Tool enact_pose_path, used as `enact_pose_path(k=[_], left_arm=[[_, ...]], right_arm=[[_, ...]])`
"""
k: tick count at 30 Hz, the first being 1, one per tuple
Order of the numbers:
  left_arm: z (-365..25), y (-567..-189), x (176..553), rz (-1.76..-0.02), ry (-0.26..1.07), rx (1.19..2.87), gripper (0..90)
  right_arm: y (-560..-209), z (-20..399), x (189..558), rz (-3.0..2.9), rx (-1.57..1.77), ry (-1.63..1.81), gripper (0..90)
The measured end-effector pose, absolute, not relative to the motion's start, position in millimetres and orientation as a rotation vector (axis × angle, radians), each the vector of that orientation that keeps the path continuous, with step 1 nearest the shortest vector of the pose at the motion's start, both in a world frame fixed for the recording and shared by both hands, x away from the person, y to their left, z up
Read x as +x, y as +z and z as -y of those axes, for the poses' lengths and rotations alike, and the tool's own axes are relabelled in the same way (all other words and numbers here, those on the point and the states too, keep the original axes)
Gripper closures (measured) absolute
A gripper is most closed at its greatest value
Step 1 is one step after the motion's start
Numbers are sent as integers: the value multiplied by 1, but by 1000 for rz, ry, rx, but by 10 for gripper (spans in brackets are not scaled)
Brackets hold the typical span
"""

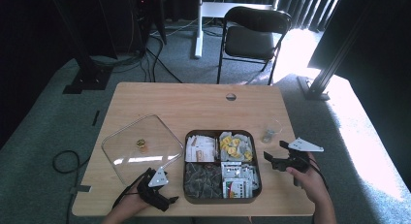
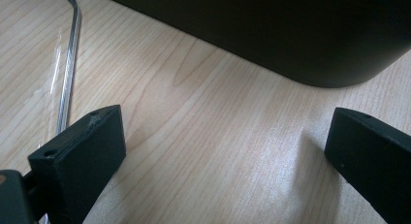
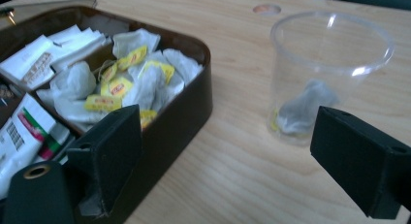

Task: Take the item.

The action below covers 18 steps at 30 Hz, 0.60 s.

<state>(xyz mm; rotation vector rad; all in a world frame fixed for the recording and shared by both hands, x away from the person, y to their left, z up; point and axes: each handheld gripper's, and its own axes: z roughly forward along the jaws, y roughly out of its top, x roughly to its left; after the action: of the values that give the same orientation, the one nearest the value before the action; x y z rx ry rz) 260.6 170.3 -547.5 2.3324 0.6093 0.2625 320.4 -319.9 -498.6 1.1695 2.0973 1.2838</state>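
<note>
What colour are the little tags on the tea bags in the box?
Yellow, with a red mark, on the tea bags in the box; the right gripper view shows them best.

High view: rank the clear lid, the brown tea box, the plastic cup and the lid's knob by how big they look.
1. Tea box and clear lid: about alike in spread, too close to rank.
2. Plastic cup: far smaller.
3. Lid's knob: smallest, a small brass spot on the lid.

Left gripper (image 1: 170, 200) low at near table edge, jaws wide apart, nothing between. Right gripper (image 1: 274, 152) raised in right hand (image 1: 305, 178), jaws wide apart, empty.
</note>
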Motion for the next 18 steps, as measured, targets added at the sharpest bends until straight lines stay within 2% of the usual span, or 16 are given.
enact_pose_path(k=[18], left_arm=[[-171,-547,260,-597,258,2336,12]], right_arm=[[-533,315,310,-2182,1200,1199,111]])
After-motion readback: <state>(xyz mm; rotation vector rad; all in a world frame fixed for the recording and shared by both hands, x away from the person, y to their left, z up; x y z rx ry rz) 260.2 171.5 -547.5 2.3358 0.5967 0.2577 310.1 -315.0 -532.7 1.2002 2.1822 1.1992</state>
